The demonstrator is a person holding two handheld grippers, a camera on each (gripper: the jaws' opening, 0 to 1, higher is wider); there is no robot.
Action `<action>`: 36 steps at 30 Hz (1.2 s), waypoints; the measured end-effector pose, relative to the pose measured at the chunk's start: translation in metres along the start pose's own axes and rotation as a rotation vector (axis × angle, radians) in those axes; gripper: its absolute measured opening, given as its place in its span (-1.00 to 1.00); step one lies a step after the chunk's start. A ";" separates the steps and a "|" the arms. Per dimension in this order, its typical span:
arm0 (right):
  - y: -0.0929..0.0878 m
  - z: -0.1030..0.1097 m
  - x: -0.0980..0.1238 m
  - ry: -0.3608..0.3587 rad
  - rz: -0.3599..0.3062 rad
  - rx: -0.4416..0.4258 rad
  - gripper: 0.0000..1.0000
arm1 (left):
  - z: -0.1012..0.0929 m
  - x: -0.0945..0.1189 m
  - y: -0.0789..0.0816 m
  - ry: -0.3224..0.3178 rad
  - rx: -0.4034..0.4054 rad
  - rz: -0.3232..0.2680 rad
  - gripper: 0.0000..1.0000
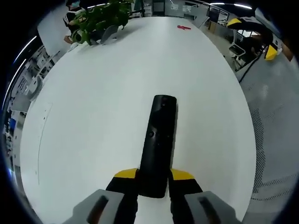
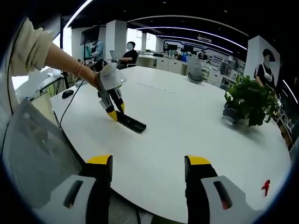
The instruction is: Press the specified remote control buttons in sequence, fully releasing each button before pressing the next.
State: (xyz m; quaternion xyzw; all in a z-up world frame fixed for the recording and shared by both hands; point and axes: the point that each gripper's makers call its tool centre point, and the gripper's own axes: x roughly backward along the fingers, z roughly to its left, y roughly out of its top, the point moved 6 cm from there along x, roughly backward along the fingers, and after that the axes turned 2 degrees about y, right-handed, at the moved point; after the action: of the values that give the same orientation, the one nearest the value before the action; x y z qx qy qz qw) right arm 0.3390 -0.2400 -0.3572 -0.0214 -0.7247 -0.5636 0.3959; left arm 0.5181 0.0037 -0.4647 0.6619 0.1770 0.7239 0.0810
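Observation:
A long black remote control lies along the white table, its near end clamped between the yellow-tipped jaws of my left gripper. From the right gripper view the same remote rests on the table with the left gripper shut on its end, held by a person's hand. My right gripper hangs open above the table's near edge, well short of the remote, nothing between its yellow-tipped fingers.
A potted green plant stands on the table at the right, also the plant at the far end. A small red object lies near the table's edge. A mesh chair back is at lower left. People sit behind the table.

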 end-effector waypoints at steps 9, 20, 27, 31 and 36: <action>0.000 0.001 -0.001 0.007 0.008 0.011 0.27 | -0.002 0.002 -0.004 0.006 0.001 0.008 -0.53; 0.000 0.004 -0.002 0.017 0.010 0.026 0.31 | -0.014 0.005 -0.006 -0.011 -0.003 0.004 -0.53; -0.001 0.003 -0.002 0.015 0.022 0.037 0.29 | -0.022 0.007 -0.006 -0.023 0.000 -0.010 -0.53; -0.001 0.004 -0.002 0.015 0.022 0.038 0.28 | -0.029 0.008 -0.006 -0.030 -0.005 -0.015 -0.53; -0.001 0.004 -0.002 0.016 0.023 0.038 0.27 | -0.037 0.008 -0.007 -0.038 -0.017 -0.020 -0.53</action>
State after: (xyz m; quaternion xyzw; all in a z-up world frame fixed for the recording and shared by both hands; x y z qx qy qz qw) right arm 0.3380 -0.2364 -0.3595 -0.0177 -0.7316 -0.5454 0.4086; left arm 0.4803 0.0072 -0.4616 0.6731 0.1760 0.7117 0.0974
